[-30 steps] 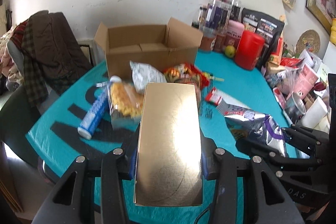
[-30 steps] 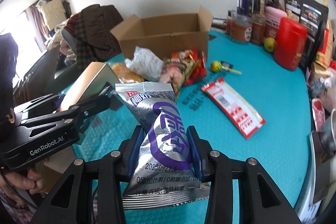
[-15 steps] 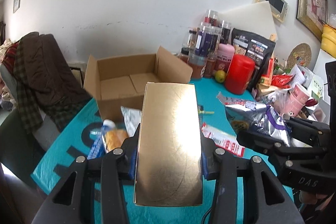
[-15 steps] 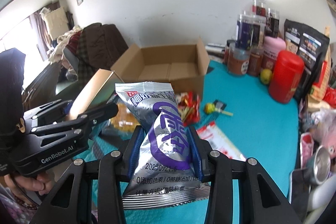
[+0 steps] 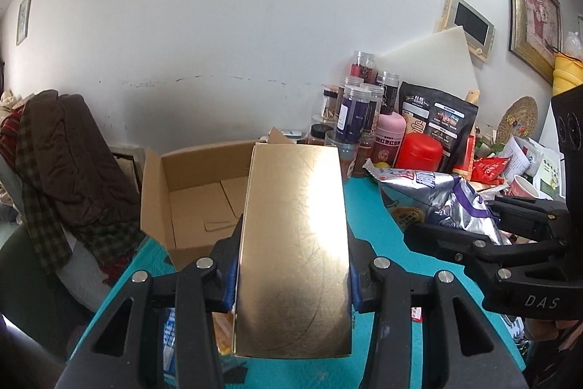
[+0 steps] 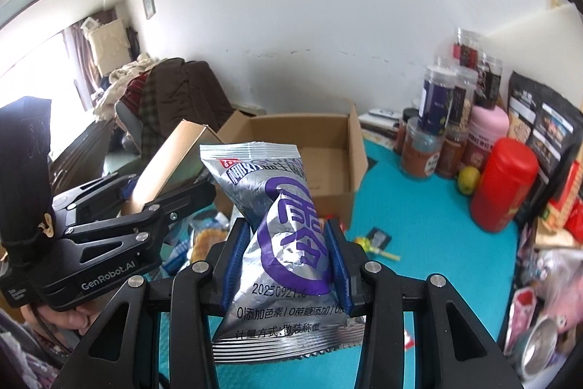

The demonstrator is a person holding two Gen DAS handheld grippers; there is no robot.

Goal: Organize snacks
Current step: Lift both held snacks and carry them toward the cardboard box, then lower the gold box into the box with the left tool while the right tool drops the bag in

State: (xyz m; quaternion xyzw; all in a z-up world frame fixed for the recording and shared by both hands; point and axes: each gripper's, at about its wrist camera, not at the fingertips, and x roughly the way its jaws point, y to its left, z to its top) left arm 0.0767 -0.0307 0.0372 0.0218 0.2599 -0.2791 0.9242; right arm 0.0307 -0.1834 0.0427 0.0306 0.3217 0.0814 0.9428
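White wall backs a teal-covered desk (image 5: 368, 206) crowded along its far right side. At the back stands an open cardboard box (image 5: 193, 192), flaps up, its floor bare.

Left gripper (image 5: 293, 276) has its fingers (image 5: 229, 276) closed narrow on the long sides of a gold box (image 5: 295, 243), lifted off the desk, its far end reaching over the cardboard box's near wall in this view. Right gripper (image 6: 284, 265) pinches a silver and purple snack bag (image 6: 280, 236) between its blue-padded fingers (image 6: 337, 265), the bag upright and crumpled at the grip, also held in the air. The two grippers sit close side by side, the gold box just left of the bag.

Open teal surface lies to the right of the cardboard box, with only a lollipop (image 6: 368, 245) and a small dark packet (image 6: 379, 237) on it. Beyond that, a red canister (image 6: 503, 185), pink jar (image 6: 486, 137), clear jars (image 6: 437, 104), a black pouch (image 6: 546, 126) and a lemon (image 6: 468, 180) form a wall of clutter. Below the grippers, more snack packets (image 6: 204, 239) lie on the desk. A chair heaped with dark clothes (image 5: 62, 163) stands off the left edge.
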